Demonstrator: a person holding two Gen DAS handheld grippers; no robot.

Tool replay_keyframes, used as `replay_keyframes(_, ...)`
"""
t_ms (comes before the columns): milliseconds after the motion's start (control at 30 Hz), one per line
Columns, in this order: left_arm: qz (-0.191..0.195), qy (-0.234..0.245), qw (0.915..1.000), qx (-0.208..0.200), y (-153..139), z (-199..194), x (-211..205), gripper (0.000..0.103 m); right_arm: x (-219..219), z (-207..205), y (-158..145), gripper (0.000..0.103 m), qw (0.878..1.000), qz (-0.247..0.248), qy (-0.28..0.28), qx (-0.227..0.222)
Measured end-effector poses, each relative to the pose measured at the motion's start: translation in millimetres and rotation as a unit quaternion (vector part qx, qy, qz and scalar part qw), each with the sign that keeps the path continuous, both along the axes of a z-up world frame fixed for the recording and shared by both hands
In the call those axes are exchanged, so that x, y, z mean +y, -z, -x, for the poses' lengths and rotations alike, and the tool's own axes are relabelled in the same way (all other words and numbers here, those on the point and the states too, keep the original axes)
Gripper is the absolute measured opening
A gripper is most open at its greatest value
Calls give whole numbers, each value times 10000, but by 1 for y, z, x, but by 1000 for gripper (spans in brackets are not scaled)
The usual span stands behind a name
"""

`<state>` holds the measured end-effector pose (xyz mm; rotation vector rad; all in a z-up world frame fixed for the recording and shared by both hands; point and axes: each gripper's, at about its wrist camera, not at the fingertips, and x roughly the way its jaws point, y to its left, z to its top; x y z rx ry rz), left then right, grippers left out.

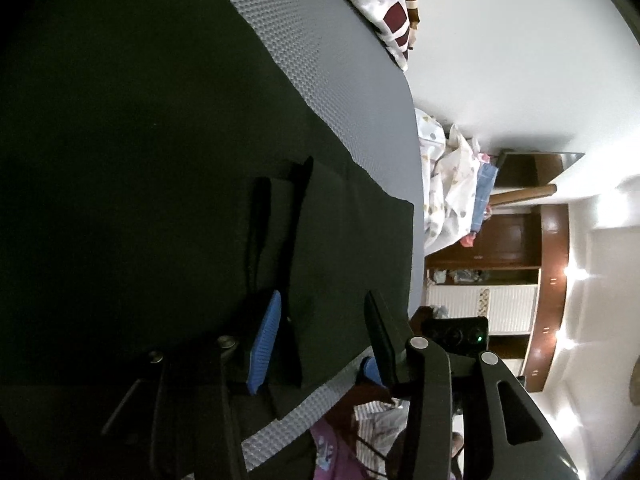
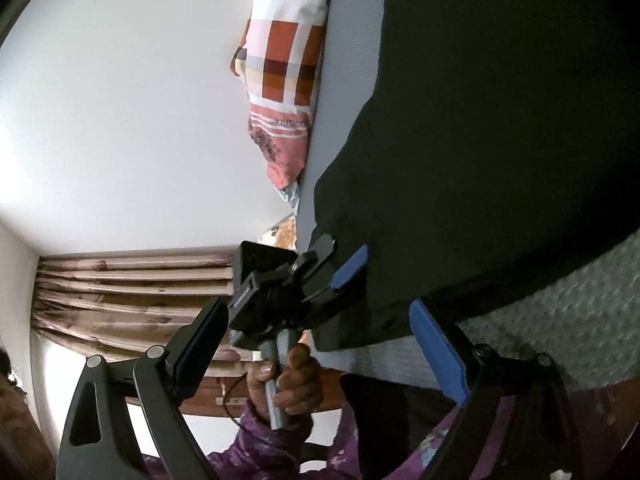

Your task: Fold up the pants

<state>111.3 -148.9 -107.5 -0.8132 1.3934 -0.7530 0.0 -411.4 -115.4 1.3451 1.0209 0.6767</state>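
Where dark pants (image 1: 160, 160) blur | left tool (image 1: 320, 340) contact unclear

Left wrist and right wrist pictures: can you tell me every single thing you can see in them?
pants: one, very dark, spread flat on the bed cover
bed cover: one, grey and bumpy, under the pants
checked pillow: one, red, orange and white, at the bed's far edge by the wall
pink pillow: one, pink with white stripes, next to the checked pillow
curtain: one, brownish pink, beside the bed
clothes pile: one, mostly white with spots, past the bed's end
cupboard: one, brown wood, behind the pile
left gripper: one, black with blue pads, open over the pants
right gripper: one, black with blue pads, open wide near the pants' corner
hand: one, holding the left gripper's handle
sleeve: purple, on that arm
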Motion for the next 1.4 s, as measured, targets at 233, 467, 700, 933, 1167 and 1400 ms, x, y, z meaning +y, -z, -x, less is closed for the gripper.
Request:
replay_keyframes(233,205,-48,9998,32,3,-1,3,45,-1,-5,0,88,9963,570,345,546)
replay_keyframes(467,243,-26,9997,-69,1,0,2,45,-4,1,-7,86,9838,965,965,1163)
replay_keyframes(700,291,-5,9996,-67,2,-3,0,45,6,-4,7,90,9831,473,1109,1379)
replay_keyframes(933,318,3,9995,-75,4,-4,0,44,12,-7,5,92,9817,593,1292,1268)
replay_keyframes(1167,353,-29,9994,-44,5,-4,2,43,21,-16,-1,92,9765,940,1391,1350)
replay_keyframes(1400,394,-62,9992,-15,6,-5,4,41,19,-17,7,49,9684,1144,1449,1678)
